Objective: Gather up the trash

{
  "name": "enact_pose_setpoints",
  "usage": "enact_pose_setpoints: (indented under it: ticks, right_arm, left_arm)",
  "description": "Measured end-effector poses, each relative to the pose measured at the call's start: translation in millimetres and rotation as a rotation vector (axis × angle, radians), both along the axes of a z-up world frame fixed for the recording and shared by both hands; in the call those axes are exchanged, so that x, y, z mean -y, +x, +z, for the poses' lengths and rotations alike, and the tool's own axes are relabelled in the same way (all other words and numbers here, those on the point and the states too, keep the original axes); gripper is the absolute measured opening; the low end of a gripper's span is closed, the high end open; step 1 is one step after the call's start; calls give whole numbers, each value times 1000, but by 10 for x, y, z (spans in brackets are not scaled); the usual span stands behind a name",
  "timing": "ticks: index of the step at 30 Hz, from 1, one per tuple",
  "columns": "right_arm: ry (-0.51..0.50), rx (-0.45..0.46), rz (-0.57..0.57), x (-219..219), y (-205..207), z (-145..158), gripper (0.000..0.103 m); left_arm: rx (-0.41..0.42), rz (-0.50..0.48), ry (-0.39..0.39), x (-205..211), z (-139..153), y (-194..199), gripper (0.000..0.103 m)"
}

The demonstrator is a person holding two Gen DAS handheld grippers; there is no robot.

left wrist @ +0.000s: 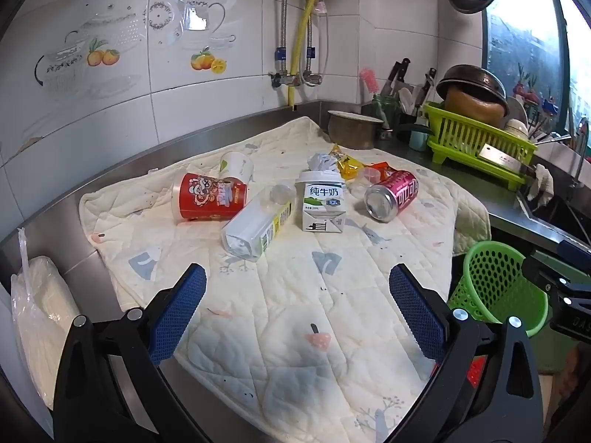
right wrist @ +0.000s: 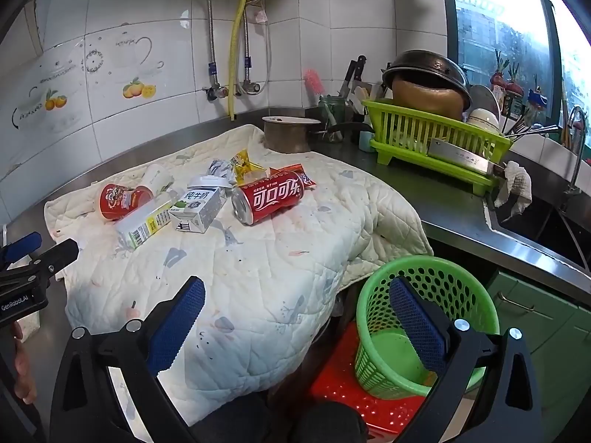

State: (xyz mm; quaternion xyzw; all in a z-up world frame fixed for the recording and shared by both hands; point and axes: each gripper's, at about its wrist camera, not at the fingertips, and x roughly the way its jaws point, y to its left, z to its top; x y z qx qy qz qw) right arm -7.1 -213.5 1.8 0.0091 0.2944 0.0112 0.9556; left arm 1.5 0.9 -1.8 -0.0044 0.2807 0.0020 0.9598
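Trash lies on a quilted cloth (left wrist: 280,295) on the steel counter: a red cola can (left wrist: 391,195) (right wrist: 269,196) on its side, an upright milk carton (left wrist: 322,203) (right wrist: 199,206), a clear plastic bottle (left wrist: 256,221) (right wrist: 146,223), a red paper cup (left wrist: 208,196) (right wrist: 123,196), a white cup (left wrist: 236,165), crumpled paper (left wrist: 320,162) and yellow and orange wrappers (left wrist: 349,166) (right wrist: 249,168). A green perforated basket (right wrist: 421,325) (left wrist: 495,288) stands below the counter edge. My left gripper (left wrist: 297,302) is open and empty over the near cloth. My right gripper (right wrist: 295,317) is open and empty, its right finger over the basket.
A green dish rack (right wrist: 436,140) with a wok, bowls and a cleaver stands at the back right, next to a metal pot (right wrist: 290,134) and a knife holder. A sink (right wrist: 535,221) is at the right. A plastic bag (left wrist: 37,317) lies at the left. A red stool (right wrist: 354,387) holds the basket.
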Motion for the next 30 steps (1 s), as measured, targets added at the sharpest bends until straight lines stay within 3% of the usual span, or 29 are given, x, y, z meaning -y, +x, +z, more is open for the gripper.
enact_pose_setpoints:
  ticks: [30]
  right_arm:
    - [5, -5, 12, -57, 72, -74, 97]
  left_arm:
    - [-4, 24, -13, -71, -20, 26, 98]
